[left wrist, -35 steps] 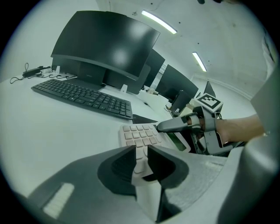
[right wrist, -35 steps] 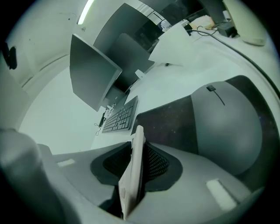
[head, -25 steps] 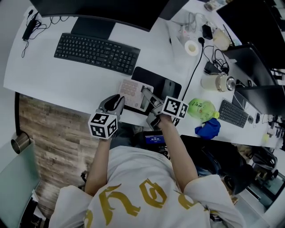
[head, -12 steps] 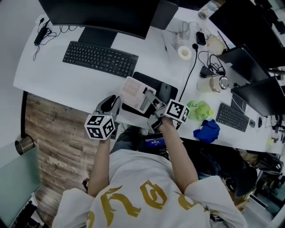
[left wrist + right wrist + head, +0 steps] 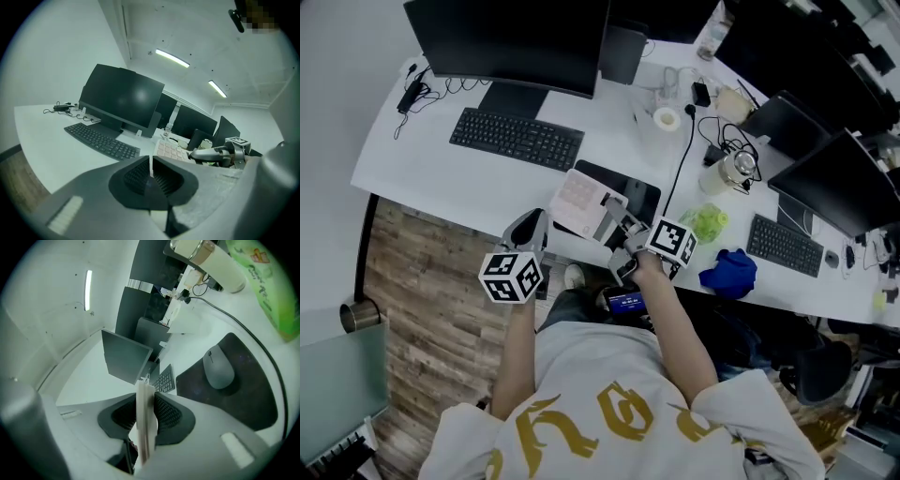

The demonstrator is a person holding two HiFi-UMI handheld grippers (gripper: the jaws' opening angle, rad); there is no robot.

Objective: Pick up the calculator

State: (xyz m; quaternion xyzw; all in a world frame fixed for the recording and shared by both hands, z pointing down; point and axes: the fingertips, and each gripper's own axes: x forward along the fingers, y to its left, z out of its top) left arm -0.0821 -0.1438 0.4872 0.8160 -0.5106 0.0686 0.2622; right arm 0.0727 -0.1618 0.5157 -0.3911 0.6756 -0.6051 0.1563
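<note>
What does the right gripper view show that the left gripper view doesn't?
Only the right gripper view: the calculator edge-on, clamped in the right gripper's fingers, plus the mouse on its dark pad. Only the left gripper view: the calculator's keypad face, the right gripper from outside, and the left gripper shut on nothing. Both: the calculator and the black keyboard.
</note>
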